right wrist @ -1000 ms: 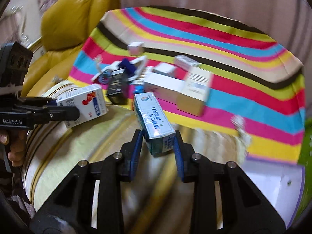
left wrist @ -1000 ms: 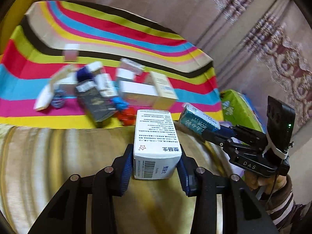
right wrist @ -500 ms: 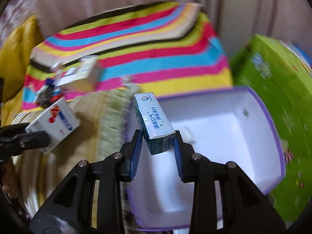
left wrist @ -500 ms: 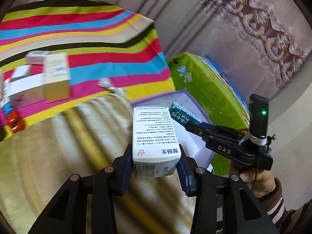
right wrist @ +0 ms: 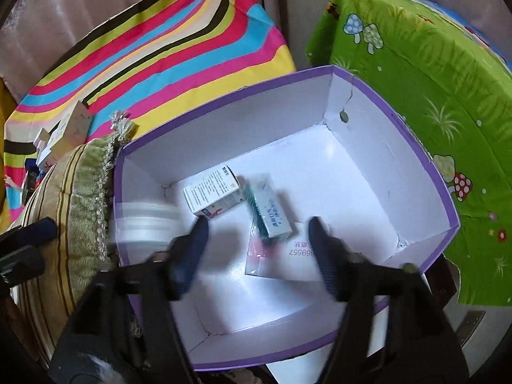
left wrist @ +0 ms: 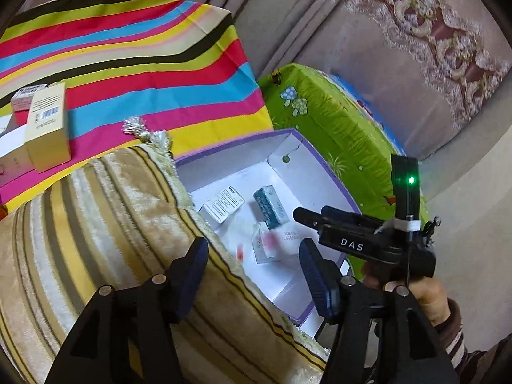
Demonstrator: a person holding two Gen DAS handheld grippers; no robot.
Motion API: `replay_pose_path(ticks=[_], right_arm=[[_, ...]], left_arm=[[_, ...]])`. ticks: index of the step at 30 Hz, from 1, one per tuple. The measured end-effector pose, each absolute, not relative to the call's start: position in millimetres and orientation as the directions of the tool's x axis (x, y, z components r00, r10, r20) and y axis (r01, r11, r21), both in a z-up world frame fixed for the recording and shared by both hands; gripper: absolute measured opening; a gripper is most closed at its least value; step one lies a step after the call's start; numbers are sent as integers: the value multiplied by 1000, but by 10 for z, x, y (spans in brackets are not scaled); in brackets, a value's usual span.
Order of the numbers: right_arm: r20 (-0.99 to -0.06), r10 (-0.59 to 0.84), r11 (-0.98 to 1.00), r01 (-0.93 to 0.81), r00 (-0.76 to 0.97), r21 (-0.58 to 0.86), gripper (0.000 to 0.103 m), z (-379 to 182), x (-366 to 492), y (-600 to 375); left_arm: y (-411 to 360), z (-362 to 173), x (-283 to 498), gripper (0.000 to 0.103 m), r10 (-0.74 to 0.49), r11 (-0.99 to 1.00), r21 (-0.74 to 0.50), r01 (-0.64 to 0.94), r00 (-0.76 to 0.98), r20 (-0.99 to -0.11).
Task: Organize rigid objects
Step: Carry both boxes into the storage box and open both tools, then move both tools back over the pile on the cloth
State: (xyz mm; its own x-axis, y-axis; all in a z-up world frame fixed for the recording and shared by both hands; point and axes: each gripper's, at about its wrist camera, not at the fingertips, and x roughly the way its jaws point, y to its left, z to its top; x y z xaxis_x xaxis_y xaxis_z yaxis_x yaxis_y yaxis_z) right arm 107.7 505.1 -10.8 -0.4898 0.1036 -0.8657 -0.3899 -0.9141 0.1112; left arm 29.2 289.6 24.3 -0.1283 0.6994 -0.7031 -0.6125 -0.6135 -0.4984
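Observation:
A purple-rimmed white box (right wrist: 425, 166) stands beside the striped cushion; it also shows in the left wrist view (left wrist: 323, 163). Inside lie a white medicine box (right wrist: 211, 193) and a teal-and-white carton (right wrist: 268, 209), side by side on the floor of the box; both show in the left wrist view, the white box (left wrist: 224, 203) and the teal carton (left wrist: 270, 204). My right gripper (right wrist: 257, 236) is open and empty above the box. My left gripper (left wrist: 252, 259) is open and empty over the cushion edge. The right gripper's body (left wrist: 361, 240) appears in the left wrist view.
A striped beige cushion (left wrist: 96, 240) lies left of the box. Several more boxes, one tan (left wrist: 48, 128), sit on the rainbow-striped cloth (left wrist: 144, 64). A green mushroom-print surface (right wrist: 432, 80) is to the right. A clear bag with a label (right wrist: 281, 256) lies in the box.
Both grippers swung right from the cloth to the purple box and opened. The white medicine box and the teal carton left the jaws and now lie inside the box.

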Motion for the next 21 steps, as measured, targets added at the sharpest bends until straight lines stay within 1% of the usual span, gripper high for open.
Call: replay_pose_path(ticks=[6,10,21], right_arm=[[-861,91,-926,-361,-500,112,71,-50,1022,4925],[-857,82,-930,-347,-509,118,71,-7,978,4835],[-849,36,-956,-266,-527,124,71,75,757,4426]], left_arm=[[2593,343,225,60,709,-643,-509,-572,-194,-678],[2243,401,128,60,705,-678,-523,-517,-253,-663],[1037,374,-43,60,603,-797,-525,-299,-451,-658]])
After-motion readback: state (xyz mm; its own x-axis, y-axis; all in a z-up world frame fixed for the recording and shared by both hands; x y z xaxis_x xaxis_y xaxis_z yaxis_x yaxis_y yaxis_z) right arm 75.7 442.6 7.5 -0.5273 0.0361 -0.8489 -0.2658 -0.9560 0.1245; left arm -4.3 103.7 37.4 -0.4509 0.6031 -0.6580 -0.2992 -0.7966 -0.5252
